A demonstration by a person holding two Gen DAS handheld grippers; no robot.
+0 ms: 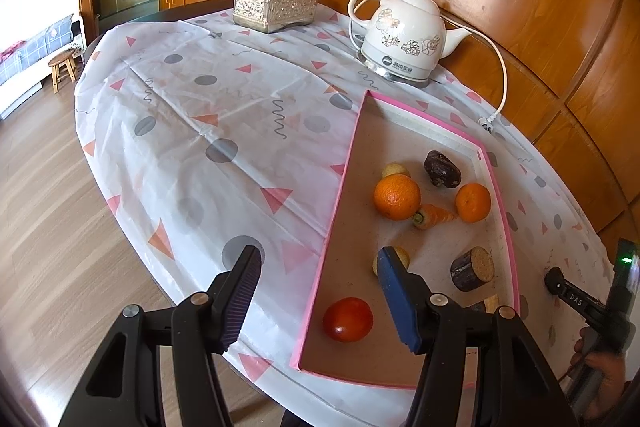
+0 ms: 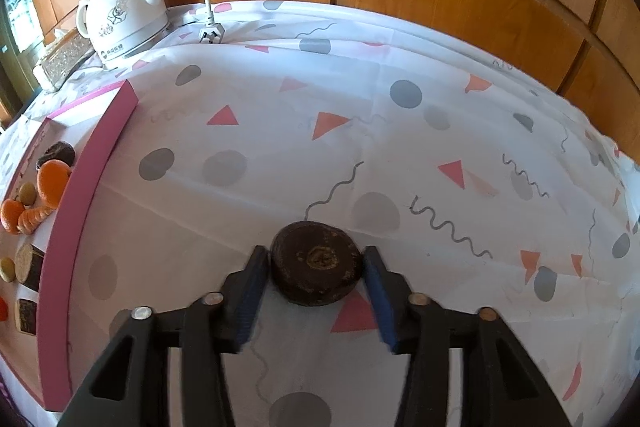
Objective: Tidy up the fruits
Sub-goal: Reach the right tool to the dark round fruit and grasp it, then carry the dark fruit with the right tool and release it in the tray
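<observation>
Most of the sorting looks done to me — the pink-rimmed tray (image 1: 496, 183) on the surface (image 1: 208, 131) already holds nearly everything, and one piece is left outside it. That piece is the dark round fruit (image 2: 316, 269), lying on the patterned cloth to the right of the tray, between the jaws of my right hand-held gripper (image 2: 316, 289); the pads sit at its sides, but I cannot tell whether they press on it yet. My left hand-held gripper (image 1: 320, 299) hangs open and empty over the tray's near left edge. Counting what lies inside: two oranges (image 1: 397, 196), one tomato (image 1: 348, 319), one small carrot (image 1: 434, 215), one dark wrinkled fruit (image 1: 442, 169), two pale yellow pieces (image 1: 395, 170), and two dark-skinned cut stalk sections (image 1: 473, 268) — the second half hidden at the near rim.
</observation>
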